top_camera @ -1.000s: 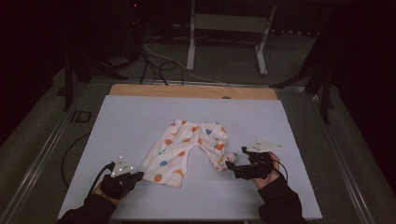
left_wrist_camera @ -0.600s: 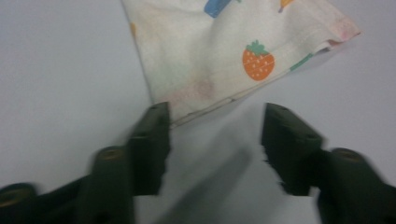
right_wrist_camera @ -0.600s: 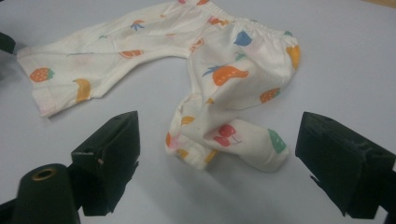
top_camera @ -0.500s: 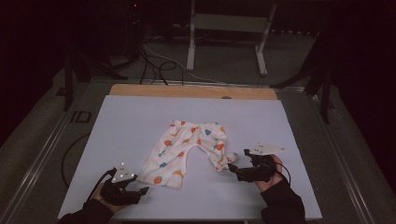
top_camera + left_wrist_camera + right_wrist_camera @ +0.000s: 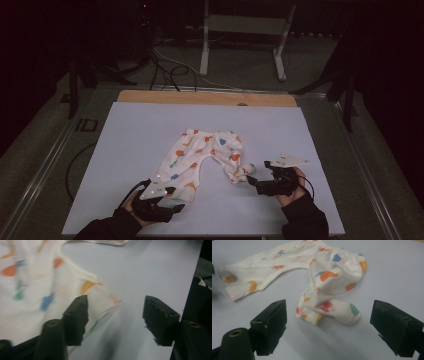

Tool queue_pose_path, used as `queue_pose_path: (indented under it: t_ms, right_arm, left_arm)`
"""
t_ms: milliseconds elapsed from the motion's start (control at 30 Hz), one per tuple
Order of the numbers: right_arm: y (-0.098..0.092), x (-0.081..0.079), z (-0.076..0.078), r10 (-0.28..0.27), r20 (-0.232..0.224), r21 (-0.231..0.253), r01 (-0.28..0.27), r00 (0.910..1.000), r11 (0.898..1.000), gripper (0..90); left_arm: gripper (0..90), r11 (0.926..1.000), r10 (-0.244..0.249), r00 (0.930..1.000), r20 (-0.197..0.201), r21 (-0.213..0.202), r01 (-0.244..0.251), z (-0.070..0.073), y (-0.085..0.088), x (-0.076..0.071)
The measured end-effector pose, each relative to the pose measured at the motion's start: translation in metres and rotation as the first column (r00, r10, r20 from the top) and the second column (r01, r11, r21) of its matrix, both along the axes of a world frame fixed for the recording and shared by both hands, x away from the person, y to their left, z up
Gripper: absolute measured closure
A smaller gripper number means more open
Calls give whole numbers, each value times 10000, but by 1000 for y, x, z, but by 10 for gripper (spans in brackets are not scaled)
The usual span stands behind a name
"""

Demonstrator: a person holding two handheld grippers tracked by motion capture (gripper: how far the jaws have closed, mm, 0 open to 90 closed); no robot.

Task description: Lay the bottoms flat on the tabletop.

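Small cream baby trousers (image 5: 205, 152) with coloured fruit prints lie flat on the pale sheet (image 5: 150, 125). My left gripper (image 5: 172, 199) sits at the near cuff of their left leg. In the left gripper view the trousers (image 5: 37, 285) run under the left jaw of my left gripper (image 5: 116, 312) and the cuff corner (image 5: 110, 298) pokes into the gap. The jaws opened within the last second, then narrowed slightly, and no pad presses the cloth. My right gripper (image 5: 252, 184) (image 5: 332, 322) stands open just short of the folded-over right leg (image 5: 332, 310).
A wooden strip (image 5: 205, 97) borders the table's far edge. Beyond it stand a metal frame (image 5: 245, 30) and loose cables (image 5: 165, 65) on a dark floor. Bare sheet lies all round the trousers.
My left gripper has slid right along the near edge up to the trouser cuff, and its jaws now stand apart. The right gripper and the trousers have stayed put.
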State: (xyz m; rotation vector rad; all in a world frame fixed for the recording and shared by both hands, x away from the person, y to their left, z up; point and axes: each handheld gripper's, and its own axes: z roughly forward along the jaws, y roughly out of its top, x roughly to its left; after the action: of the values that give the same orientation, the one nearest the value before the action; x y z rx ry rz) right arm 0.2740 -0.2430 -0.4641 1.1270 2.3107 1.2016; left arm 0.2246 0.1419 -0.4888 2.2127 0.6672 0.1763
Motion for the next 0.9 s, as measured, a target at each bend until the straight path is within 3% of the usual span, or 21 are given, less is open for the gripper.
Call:
queue_pose_path:
  t_ms: [67, 167, 300, 367, 467, 533, 733, 900]
  right_arm:
    - [0, 0, -1, 9, -45, 17, -9, 10000, 10000, 138]
    - [1, 0, -4, 34, -126, -16, -34, 9999, 10000, 138]
    - [2, 0, -4, 59, -171, -2, -59, 9998, 10000, 138]
    - [2, 0, -4, 81, -80, -6, -81, 9999, 10000, 138]
    - [1, 0, -4, 69, -116, 7, -69, 9999, 10000, 138]
    - [1, 0, -4, 83, -97, 24, -83, 9999, 10000, 138]
    - [1, -1, -2, 109, -48, 23, -109, 9999, 9999, 138]
    - [2, -1, -2, 99, -48, 28, -99, 9999, 9999, 138]
  left_arm:
    - [414, 9998, -177, 9998, -27, 21, 177, -3, -6, 1]
    - [469, 9961, -655, 9978, -67, 590, 658, -13, -25, 7]
    - [538, 9926, -607, 9979, -220, 1035, 627, -23, -36, 14]
    - [602, 9906, -589, 9983, 3, 1240, 584, -25, -39, 15]
    - [799, 9908, -180, 9998, 2, 1342, 178, -24, -39, 20]
    - [874, 9941, -173, 9997, -172, 1064, 190, -23, -39, 20]
    - [882, 9930, -836, 9965, -35, 833, 836, -12, -44, 10]
    - [875, 9894, -1075, 9940, -182, 959, 1087, -15, -45, 8]
